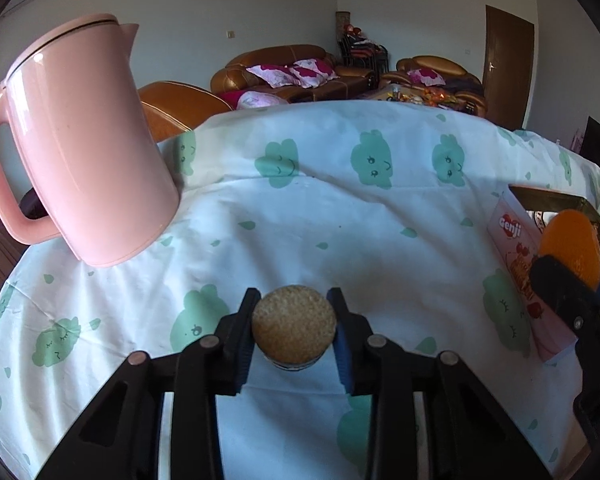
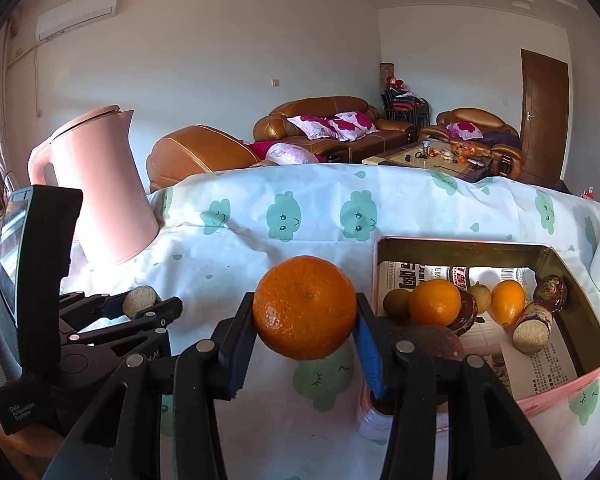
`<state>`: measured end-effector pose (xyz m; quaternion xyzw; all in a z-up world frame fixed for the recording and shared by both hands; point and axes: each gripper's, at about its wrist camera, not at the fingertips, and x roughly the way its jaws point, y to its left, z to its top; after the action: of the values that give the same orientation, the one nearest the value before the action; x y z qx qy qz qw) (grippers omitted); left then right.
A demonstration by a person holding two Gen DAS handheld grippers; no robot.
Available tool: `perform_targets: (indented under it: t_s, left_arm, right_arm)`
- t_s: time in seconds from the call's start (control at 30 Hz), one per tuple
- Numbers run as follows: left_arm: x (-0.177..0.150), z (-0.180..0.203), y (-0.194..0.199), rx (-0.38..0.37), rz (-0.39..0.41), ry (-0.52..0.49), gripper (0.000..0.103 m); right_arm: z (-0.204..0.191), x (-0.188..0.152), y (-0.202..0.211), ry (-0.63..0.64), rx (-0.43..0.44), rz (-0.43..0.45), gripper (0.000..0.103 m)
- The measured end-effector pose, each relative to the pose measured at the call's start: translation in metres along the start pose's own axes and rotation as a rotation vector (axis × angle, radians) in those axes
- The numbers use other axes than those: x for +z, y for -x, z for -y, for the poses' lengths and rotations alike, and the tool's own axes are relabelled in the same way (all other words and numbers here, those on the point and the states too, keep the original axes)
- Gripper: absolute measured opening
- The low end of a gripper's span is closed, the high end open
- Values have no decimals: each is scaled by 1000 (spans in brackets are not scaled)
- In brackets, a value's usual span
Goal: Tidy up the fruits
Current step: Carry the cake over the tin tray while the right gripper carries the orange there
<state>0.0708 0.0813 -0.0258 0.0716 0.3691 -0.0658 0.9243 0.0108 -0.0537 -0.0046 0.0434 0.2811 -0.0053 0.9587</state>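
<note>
Standing beyond and left of both tools, a pink kettle (image 1: 84, 140) is seen, an orange (image 2: 305, 307) is clamped in the right gripper (image 2: 305, 330) beside the fruit tin (image 2: 572, 280), and a cut tan fruit (image 1: 294, 330) is pinched by the left gripper (image 1: 294, 332).

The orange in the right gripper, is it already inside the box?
No, the orange is held between the right gripper pads, outside the box.

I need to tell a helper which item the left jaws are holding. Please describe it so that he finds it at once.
Start at the pink kettle on the cloud-print tablecloth. In front of it, the left gripper holds a round tan piece with a rough, grainy cut face. Unlike the smooth orange, it is pale and flat-topped.
</note>
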Motion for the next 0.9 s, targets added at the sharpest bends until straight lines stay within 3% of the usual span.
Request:
perform_targets:
  t_s: [0.23,0.9]
  left_arm:
    - [-2,1,26,117,128,21,35]
    - [-18,49,48,24,111,63,35]
  right_arm:
    - [4,-2,5,-11,-1,-1,48]
    - [42,-15,28,-19,-31,-16,48]
